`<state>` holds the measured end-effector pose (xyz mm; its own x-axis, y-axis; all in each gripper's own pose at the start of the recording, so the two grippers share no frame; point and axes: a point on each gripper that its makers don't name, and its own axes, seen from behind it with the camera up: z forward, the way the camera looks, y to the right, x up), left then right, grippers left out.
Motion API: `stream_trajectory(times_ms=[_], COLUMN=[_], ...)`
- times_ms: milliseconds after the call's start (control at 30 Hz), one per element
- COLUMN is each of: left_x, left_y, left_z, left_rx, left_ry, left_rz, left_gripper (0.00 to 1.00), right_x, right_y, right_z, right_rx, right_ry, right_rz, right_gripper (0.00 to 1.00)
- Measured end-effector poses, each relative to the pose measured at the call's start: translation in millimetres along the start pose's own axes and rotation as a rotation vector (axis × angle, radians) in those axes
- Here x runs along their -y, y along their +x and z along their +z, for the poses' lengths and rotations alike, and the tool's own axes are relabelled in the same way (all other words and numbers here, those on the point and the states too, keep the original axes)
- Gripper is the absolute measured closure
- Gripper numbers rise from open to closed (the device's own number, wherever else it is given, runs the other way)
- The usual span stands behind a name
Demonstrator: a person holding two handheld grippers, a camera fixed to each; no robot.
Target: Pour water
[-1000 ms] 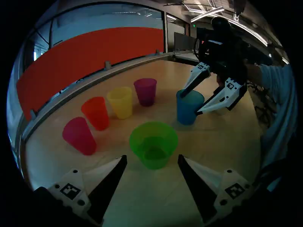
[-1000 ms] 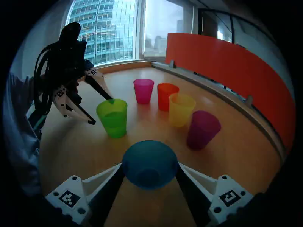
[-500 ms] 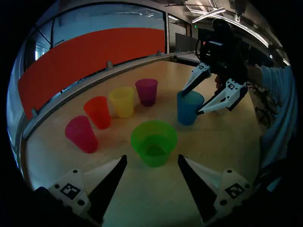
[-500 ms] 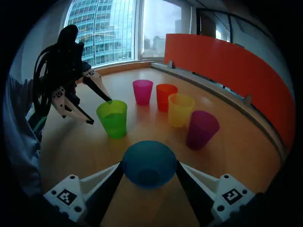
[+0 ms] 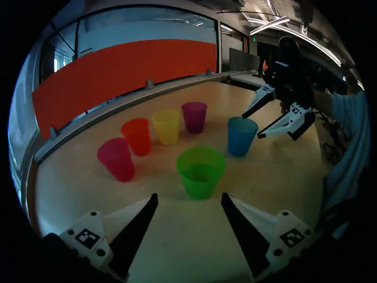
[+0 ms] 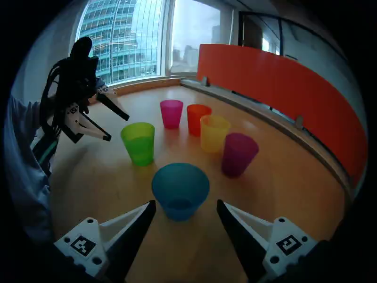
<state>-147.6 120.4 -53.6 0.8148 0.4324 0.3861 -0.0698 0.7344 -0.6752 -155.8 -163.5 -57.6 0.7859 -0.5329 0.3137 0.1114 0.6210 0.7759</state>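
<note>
While both jaws gape released, the left gripper (image 6: pixel 118 128) hangs before the tapered translucent green cup (image 5: pixel 200 172), the right gripper (image 6: pixel 186 203) before the blue cup (image 6: pixel 180 188), on a wooden worktop (image 6: pixel 287 188).

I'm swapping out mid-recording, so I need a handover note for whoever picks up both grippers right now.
Left gripper: open, empty; the green cup stands just ahead, untouched.
Right gripper: open, empty; the blue cup stands just ahead, untouched.
The pink cup, orange cup, yellow cup and purple cup stand upright in a row behind, on the table.
Done: no cup gripped; water levels unclear.
Left: grip a cup, pour.
</note>
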Motion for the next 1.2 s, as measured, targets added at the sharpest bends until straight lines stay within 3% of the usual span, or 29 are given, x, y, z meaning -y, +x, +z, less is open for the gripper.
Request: stream_trajectory(times_ms=[300,700,1200], left_x=[14.0,27.5,70.1], left_y=[2,9,28], left_z=[-18.6,-38.9,-78.5], left_rx=[-0.046,-0.138,-0.307], left_ry=[0.058,0.153,0.345], left_rz=[-0.045,-0.091,-0.191], left_gripper=[0.0,0.0,0.0], right_x=[-13,-31,-79], right_y=[-10,-6,35], right_z=[-25.6,-51.7,-101.4], right_rx=[-0.027,-0.128,-0.304], right_ry=[-0.064,-0.181,-0.445], right_rz=[0.041,0.11,0.122], right_gripper=[0.0,0.0,0.0])
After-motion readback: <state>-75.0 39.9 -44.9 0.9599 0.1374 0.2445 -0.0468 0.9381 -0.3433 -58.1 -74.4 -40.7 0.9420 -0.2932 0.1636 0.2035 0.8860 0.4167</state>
